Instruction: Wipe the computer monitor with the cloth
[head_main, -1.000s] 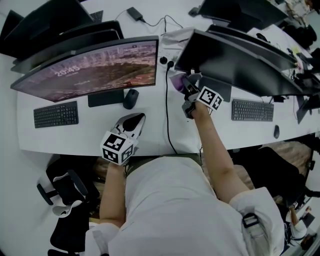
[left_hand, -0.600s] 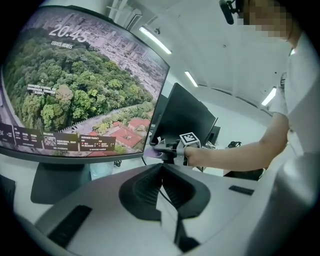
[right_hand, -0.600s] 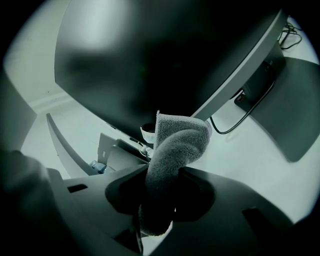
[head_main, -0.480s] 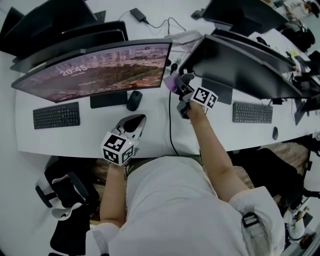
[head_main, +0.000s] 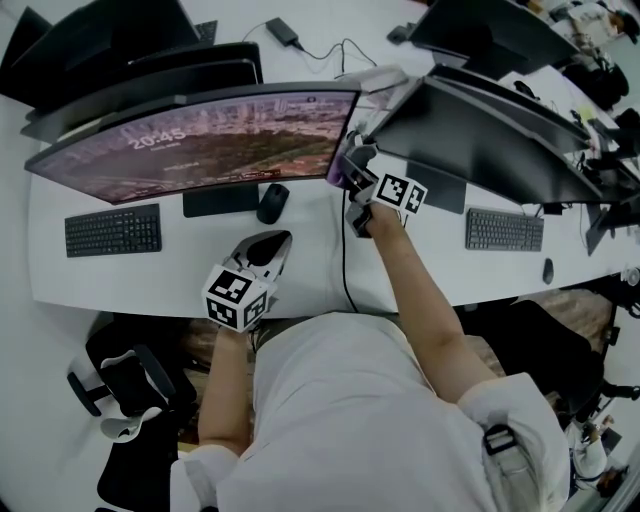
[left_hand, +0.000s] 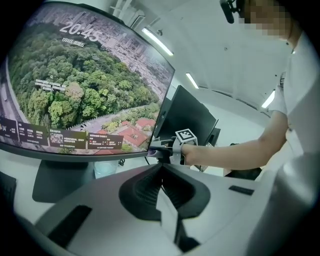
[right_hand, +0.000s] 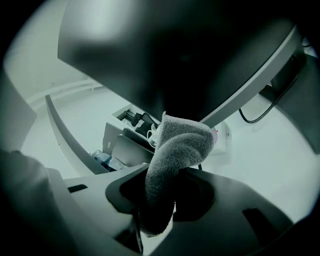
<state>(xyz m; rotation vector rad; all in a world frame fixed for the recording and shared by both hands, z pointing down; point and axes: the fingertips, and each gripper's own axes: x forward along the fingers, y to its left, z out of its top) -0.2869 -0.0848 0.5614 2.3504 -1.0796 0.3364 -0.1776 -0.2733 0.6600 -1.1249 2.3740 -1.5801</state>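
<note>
Right gripper (head_main: 358, 180): jaws clamped on the cloth (right_hand: 175, 150), which bulges out ahead of them, at the lit monitor's (head_main: 200, 140) lower right corner. Left gripper (left_hand: 161, 172): jaws closed together, nothing between; monitor ahead and above, worktop (head_main: 300, 265) beneath.

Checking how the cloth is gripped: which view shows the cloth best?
The right gripper view: the cloth fills the centre, folded over and pinched between the jaws. The head view shows only a small purple bit beside the lit monitor; the left gripper view, a distant sliver.
</note>
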